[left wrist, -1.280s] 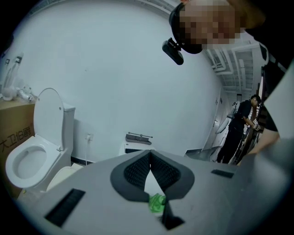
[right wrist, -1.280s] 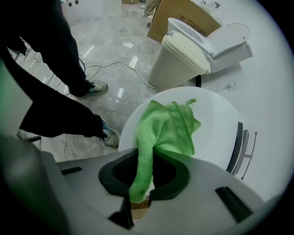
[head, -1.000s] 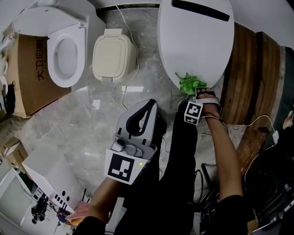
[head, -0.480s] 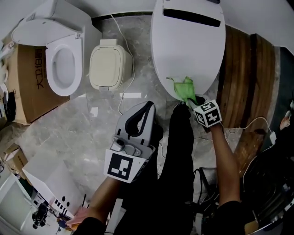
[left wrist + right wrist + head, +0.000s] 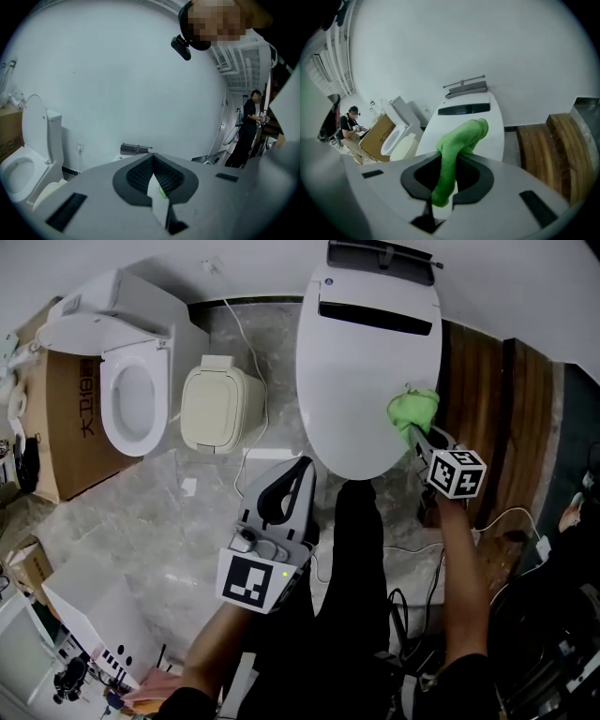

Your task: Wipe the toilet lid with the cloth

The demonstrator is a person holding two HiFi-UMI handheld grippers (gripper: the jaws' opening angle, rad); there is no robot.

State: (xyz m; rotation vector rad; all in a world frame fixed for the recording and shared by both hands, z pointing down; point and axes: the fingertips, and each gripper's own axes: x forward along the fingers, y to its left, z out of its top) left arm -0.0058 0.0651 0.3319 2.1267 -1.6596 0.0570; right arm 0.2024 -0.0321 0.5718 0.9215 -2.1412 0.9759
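**A:** Head view first. What have we got?

**B:** The right gripper [image 5: 418,437] is out over the big white toilet lid [image 5: 361,362], and its jaws are clamped on the green cloth [image 5: 413,411]. The cloth sits bunched at the lid's right edge, about halfway along, next to the wooden platform [image 5: 487,399].

**A:** And the other hand?

**B:** The left gripper [image 5: 302,465] is held low near the person's body, just short of the lid's front end and well apart from the cloth. Off to the left stand a second toilet [image 5: 131,390] with its seat exposed, a beige bin [image 5: 217,407] and a cardboard box [image 5: 66,418].

**A:** Over to the left gripper view.

**B:** The jaw tips are pressed together with nothing gripped between them, so the left gripper [image 5: 153,157] is closed and empty. It faces a pale wall. The second toilet [image 5: 26,159] shows at the left with its lid raised, and a person [image 5: 246,129] stands far right.

**A:** Right gripper view to finish.

**B:** It's clear here. The right gripper [image 5: 446,155] pinches the cloth [image 5: 466,133] between its dark pads. One green end hangs down through the gap, and the other juts forward over the toilet lid [image 5: 492,117]. The wooden platform [image 5: 543,140] is on the right, the cardboard box [image 5: 377,136] on the left, and another person [image 5: 349,123] is beyond the box.
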